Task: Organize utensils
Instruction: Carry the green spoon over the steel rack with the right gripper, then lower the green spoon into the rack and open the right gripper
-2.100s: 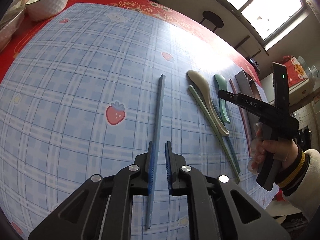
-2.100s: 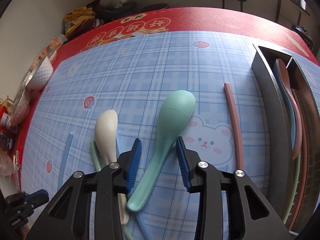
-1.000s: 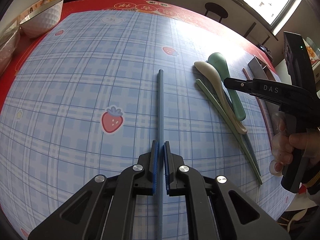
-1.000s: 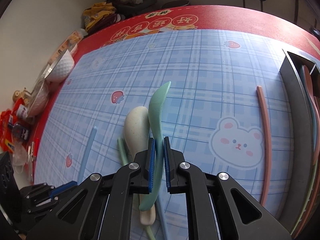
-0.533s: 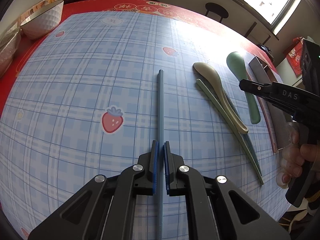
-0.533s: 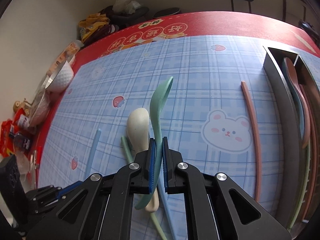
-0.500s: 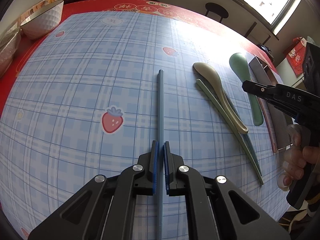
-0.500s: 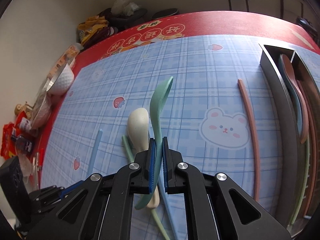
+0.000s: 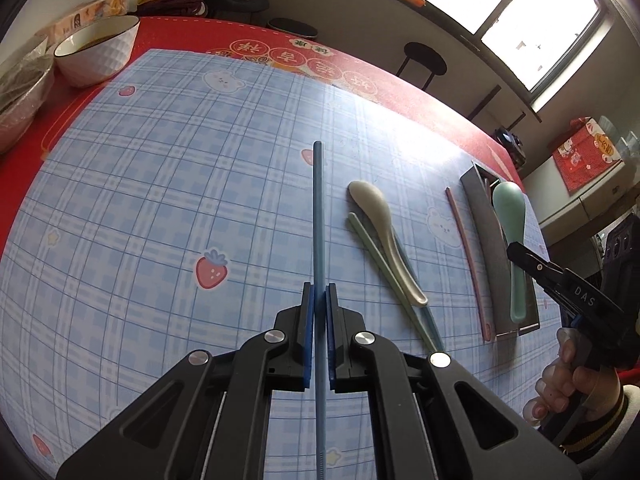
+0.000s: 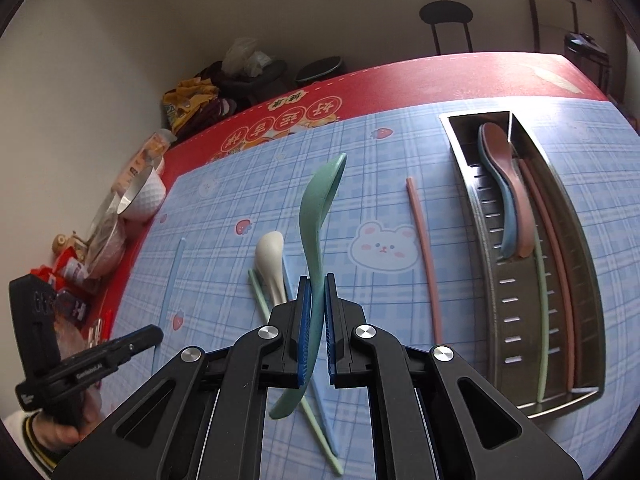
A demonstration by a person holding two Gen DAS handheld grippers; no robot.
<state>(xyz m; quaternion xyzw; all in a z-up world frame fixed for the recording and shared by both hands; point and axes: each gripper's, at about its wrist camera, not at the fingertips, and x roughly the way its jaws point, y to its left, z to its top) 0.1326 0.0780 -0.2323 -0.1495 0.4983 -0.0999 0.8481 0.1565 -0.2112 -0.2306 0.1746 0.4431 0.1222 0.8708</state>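
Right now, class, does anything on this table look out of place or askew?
Yes. A beige spoon lies across a green chopstick and a blue one in a crossed heap, and a pink chopstick lies alone outside the metal tray, where its partner already lies. Nothing looks spilled or damaged.

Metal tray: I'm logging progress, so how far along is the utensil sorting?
Done: the metal tray already holds a pink spoon and some chopsticks. In hand: the left gripper clamps a blue chopstick, the right gripper a green spoon. Left: the white spoon, pink chopstick and two more chopsticks.
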